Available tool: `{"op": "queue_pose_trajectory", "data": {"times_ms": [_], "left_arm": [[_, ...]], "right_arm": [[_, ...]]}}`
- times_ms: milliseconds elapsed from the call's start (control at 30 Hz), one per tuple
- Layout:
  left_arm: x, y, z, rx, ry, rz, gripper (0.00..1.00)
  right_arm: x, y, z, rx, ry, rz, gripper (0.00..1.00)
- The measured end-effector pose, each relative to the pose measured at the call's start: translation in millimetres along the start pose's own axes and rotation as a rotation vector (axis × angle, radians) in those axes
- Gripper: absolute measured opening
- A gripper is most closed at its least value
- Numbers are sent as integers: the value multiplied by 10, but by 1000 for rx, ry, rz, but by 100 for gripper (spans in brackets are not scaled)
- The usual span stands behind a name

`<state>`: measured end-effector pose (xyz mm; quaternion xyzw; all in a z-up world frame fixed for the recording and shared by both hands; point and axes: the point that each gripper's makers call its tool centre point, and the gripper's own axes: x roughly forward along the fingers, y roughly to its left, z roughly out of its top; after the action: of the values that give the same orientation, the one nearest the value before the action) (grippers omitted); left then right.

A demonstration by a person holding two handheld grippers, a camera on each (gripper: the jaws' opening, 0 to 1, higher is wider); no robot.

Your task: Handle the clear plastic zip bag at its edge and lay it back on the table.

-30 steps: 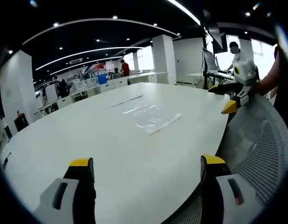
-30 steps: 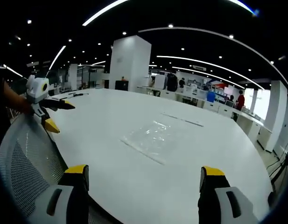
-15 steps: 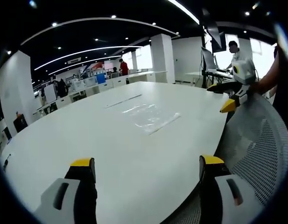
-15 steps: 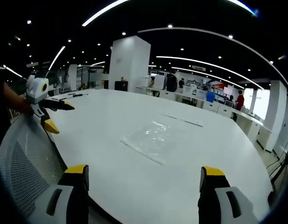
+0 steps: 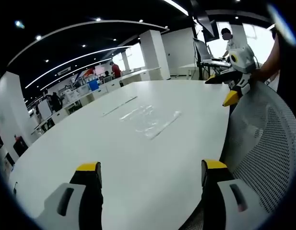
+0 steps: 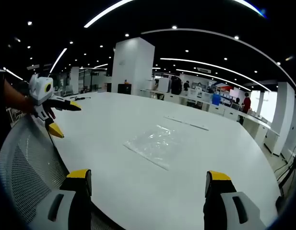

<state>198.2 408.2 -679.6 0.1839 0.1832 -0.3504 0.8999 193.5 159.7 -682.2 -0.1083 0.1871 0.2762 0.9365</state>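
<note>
Far across table point(image 6: 114, 158): zip bag point(image 6: 155, 143) flat, untouched; left gripper point(image 5: 148, 170) and right gripper point(image 6: 147, 179) spread wide, ready for its edge.

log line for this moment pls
clear plastic zip bag: flat on white table, untouched | left gripper: open | right gripper: open

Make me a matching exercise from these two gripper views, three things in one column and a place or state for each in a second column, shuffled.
Things:
1. clear plastic zip bag
2. left gripper
3. grey mesh chair back

Places or states:
A. jaws open above the table's near edge
B. lying flat on the white table
C. beside the table's rim

Pairs: 1-B, 2-A, 3-C
</note>
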Motion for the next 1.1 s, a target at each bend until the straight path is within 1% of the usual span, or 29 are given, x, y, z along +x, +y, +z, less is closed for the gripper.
{"op": "queue_pose_trajectory", "data": {"times_ms": [233, 367, 467, 567, 933, 1100], "left_arm": [[27, 22, 26, 7, 0, -18, 85], [72, 15, 41, 31, 11, -38, 85], [98, 19, 52, 38, 17, -49, 82], [130, 30, 64, 65, 18, -58, 81], [285, 45, 121, 162, 39, -114, 70], [357, 29, 138, 213, 54, -141, 63]], "right_arm": [[-1, -4, -1, 2, 1, -2, 99], [0, -3, -7, 2, 5, -2, 99], [-2, -4, -7, 2, 4, -2, 99], [-1, -9, -6, 3, 3, -4, 99], [-2, -8, -16, 2, 8, -5, 99], [-1, -1, -24, 2, 13, 0, 98]]}}
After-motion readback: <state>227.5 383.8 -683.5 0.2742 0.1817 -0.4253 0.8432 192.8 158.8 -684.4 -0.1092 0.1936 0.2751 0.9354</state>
